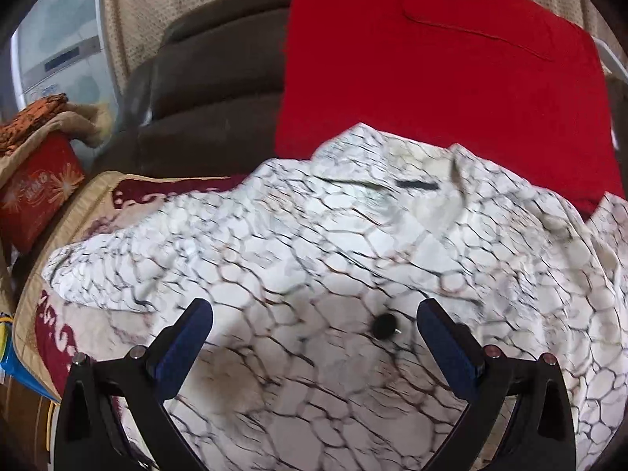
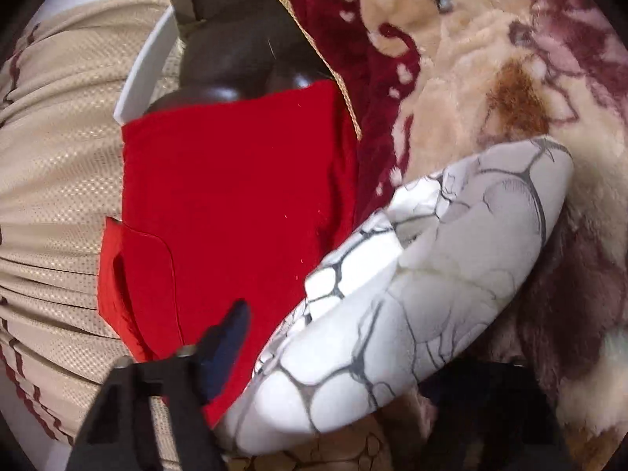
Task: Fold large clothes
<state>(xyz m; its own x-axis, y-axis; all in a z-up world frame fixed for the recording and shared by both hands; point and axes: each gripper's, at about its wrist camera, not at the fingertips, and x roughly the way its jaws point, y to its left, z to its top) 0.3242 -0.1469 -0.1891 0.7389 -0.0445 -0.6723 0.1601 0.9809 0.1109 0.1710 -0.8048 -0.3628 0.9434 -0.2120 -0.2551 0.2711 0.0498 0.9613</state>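
**The big white shirt is only partly folded**

I have a gripper in each hand. My left gripper (image 1: 314, 322) is wide open. It hangs just over the white shirt with dark crackle lines (image 1: 333, 259), and nothing is between its fingers. The shirt lies spread and lumpy on the flowery blanket (image 1: 78, 204). I can see a dark button (image 1: 384, 325) close to me. The far edge of the shirt lies on the red cloth (image 1: 439, 70) that hangs over the brown sofa (image 1: 212, 82).

My right gripper (image 2: 333, 357) is about half open. A puffy fold of the shirt sits between its fingers. One finger is hidden behind the fold, so I cannot tell if it pinches the cloth.

I think the job is near the start. The shirt is still wrinkly, with no neat edges. Smoothing, folding the sides in and folding it small are all left, I think.
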